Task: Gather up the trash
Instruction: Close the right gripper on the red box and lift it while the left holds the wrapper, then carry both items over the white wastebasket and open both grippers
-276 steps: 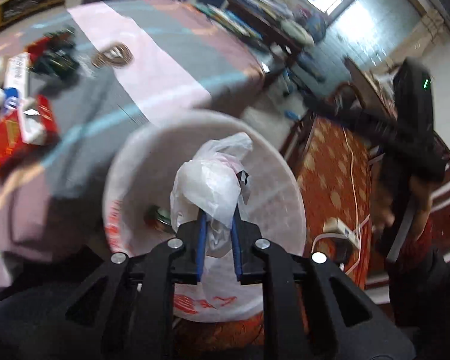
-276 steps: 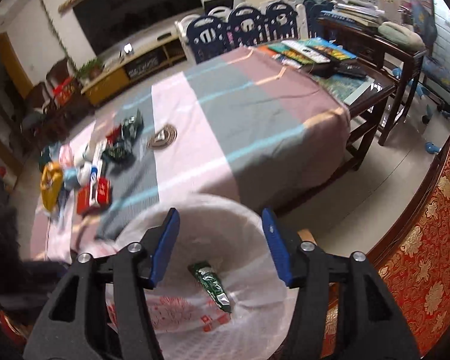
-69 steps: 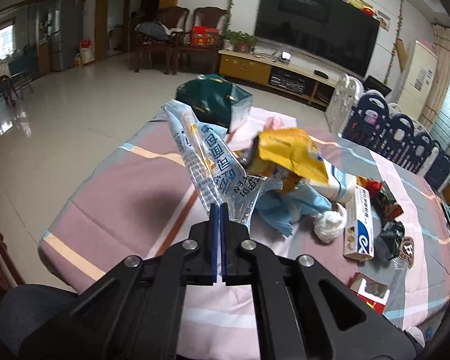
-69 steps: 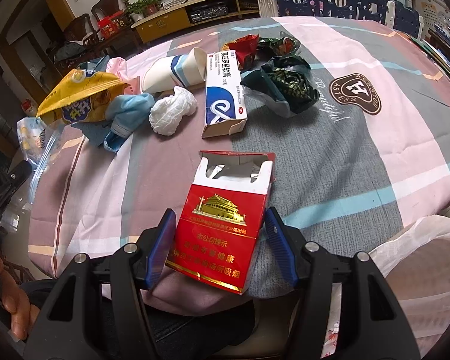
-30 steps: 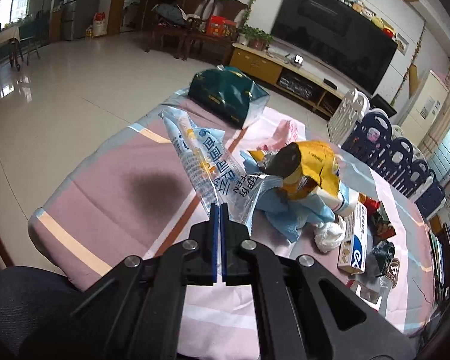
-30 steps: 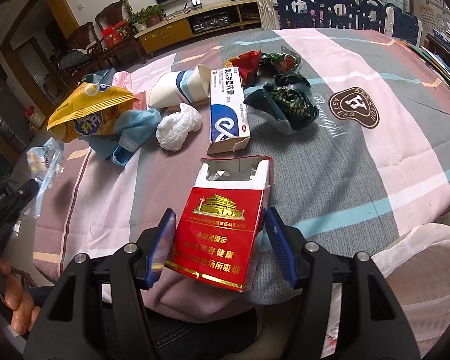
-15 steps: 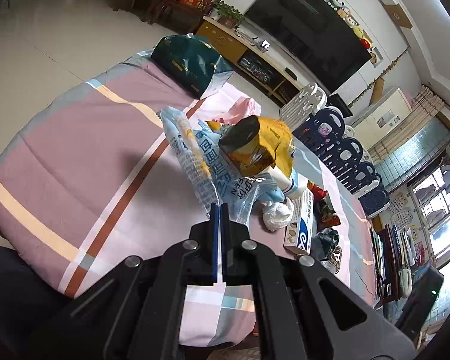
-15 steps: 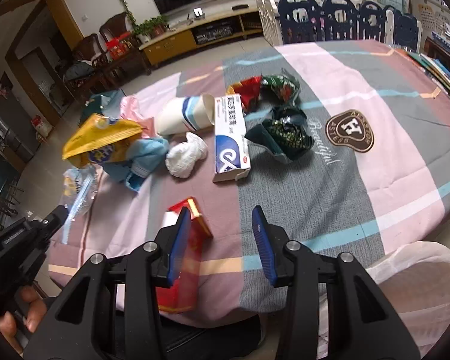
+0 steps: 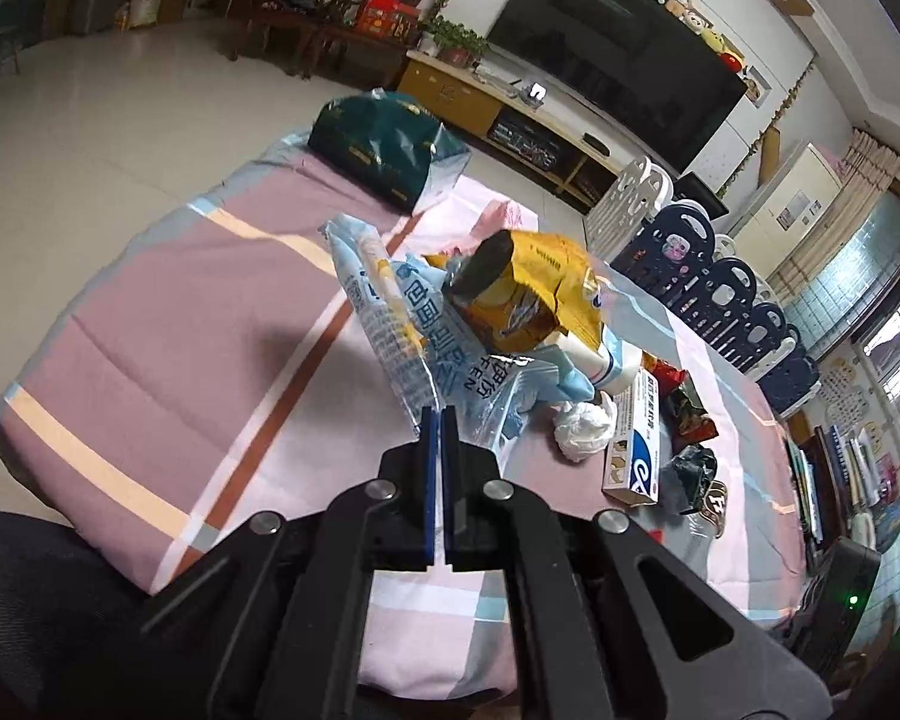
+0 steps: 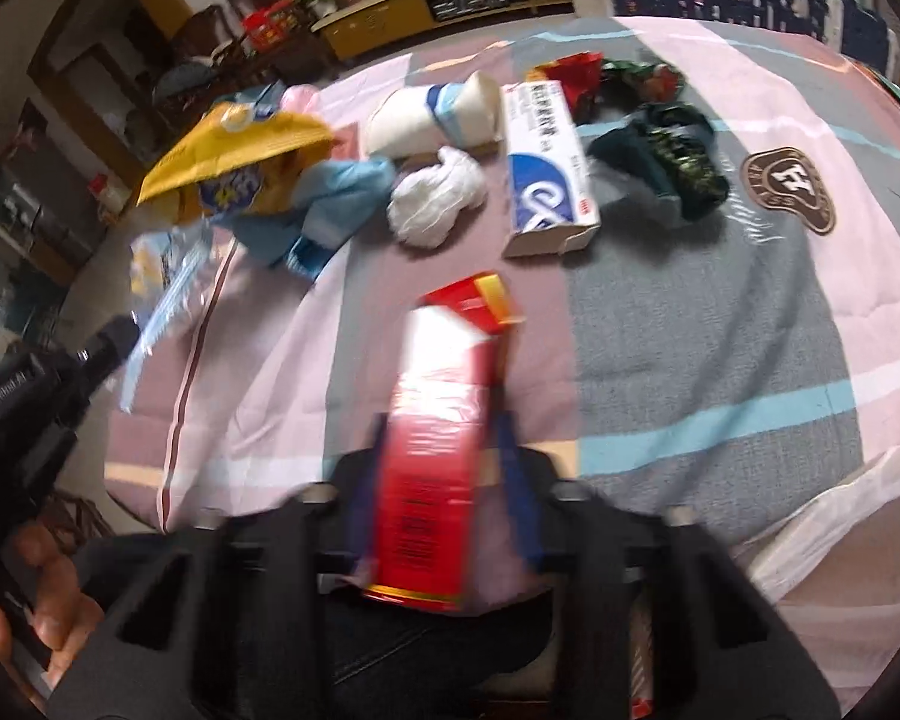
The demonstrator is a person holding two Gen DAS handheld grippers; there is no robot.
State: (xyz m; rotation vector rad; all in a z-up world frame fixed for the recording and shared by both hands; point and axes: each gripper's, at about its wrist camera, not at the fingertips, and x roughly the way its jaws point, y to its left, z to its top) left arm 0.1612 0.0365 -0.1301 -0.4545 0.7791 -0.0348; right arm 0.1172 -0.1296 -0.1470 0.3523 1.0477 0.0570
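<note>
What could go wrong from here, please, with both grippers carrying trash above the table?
The right gripper is closing on the red carton, which sits tilted between its jaws, so it might twist out or get crushed. The left gripper pinches only a corner of the clear wrapper; the dangling wrapper could snag the yellow snack bag beside it.

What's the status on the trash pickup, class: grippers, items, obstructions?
Left gripper shut on clear printed wrapper. Right gripper closing, red carton on edge between its jaws. Tissue wad and blue-white box lie beyond; nothing blocking.

Bare striped tablecloth [image 9: 150,324] lies open left of the wrapper pile [image 9: 528,312].
</note>
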